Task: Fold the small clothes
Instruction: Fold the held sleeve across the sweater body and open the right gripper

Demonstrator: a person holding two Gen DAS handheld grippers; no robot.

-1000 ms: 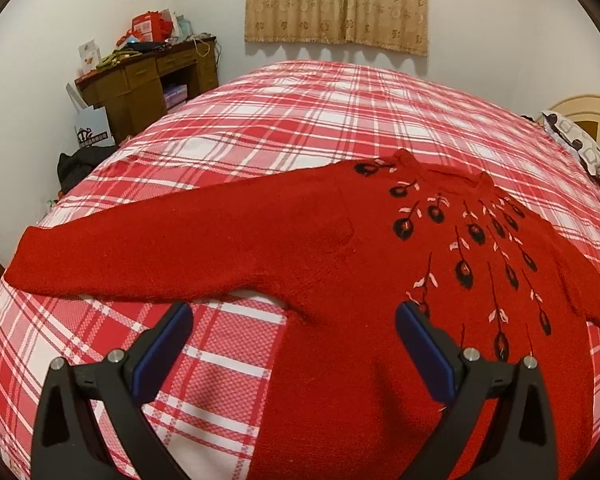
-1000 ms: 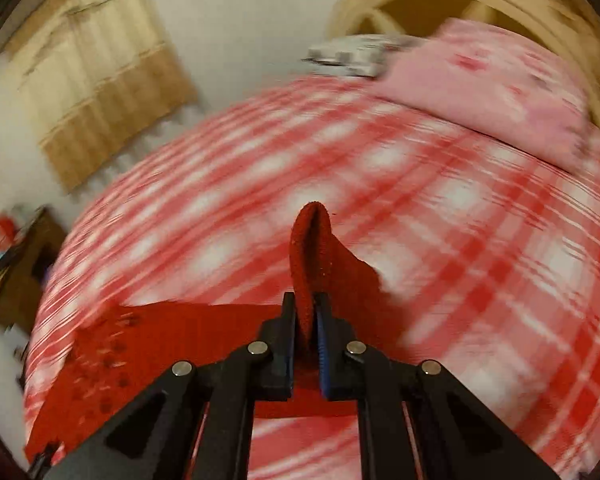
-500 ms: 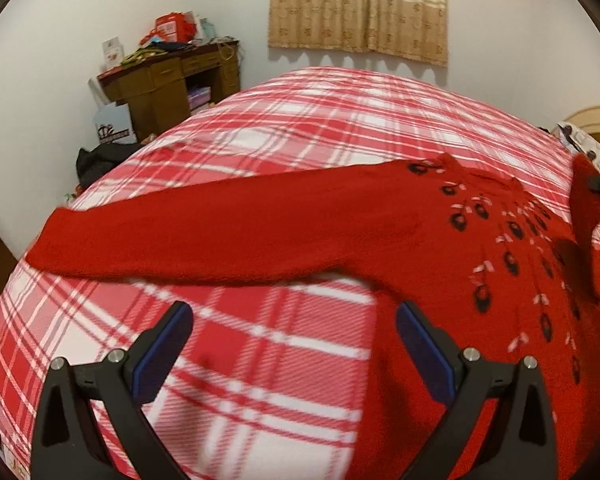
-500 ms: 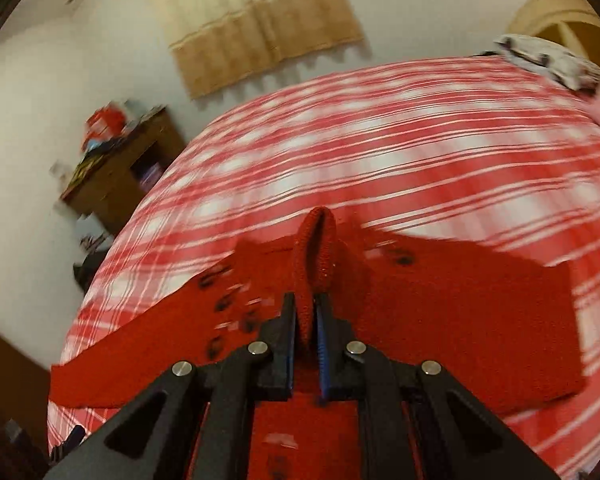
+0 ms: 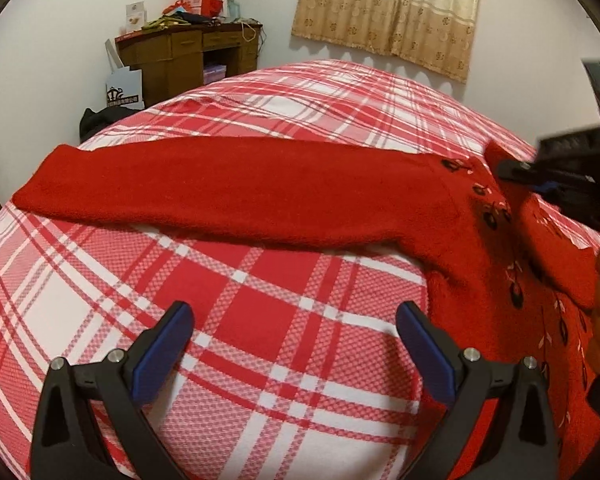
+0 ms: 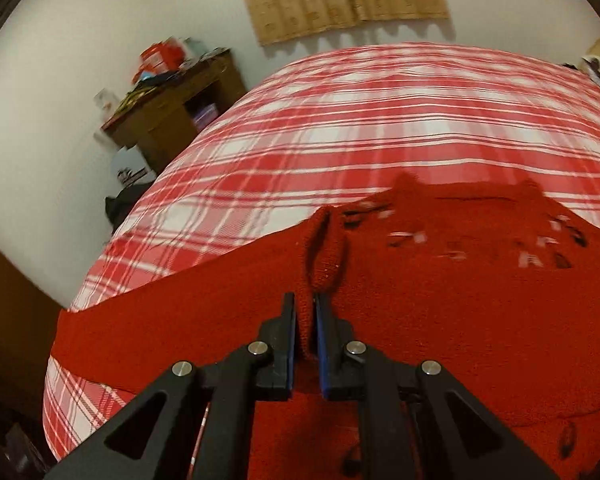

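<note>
Right fingers [image 6: 290, 334] pinched tight on a cuff [image 6: 325, 254], holding it over the chest of the sweater [image 6: 440, 320]. Left gripper [image 5: 294, 342] spread wide, gripping nothing, above bare plaid bed [image 5: 260, 280]. Sweater flat on the bed, other sleeve [image 5: 228, 188] stretched straight out toward the desk [image 5: 180, 60].

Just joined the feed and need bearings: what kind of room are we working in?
Most likely a bedroom at home. A bed with a red plaid bedspread fills both views, a cluttered wooden desk stands against the wall, and a beige curtain hangs behind.
</note>
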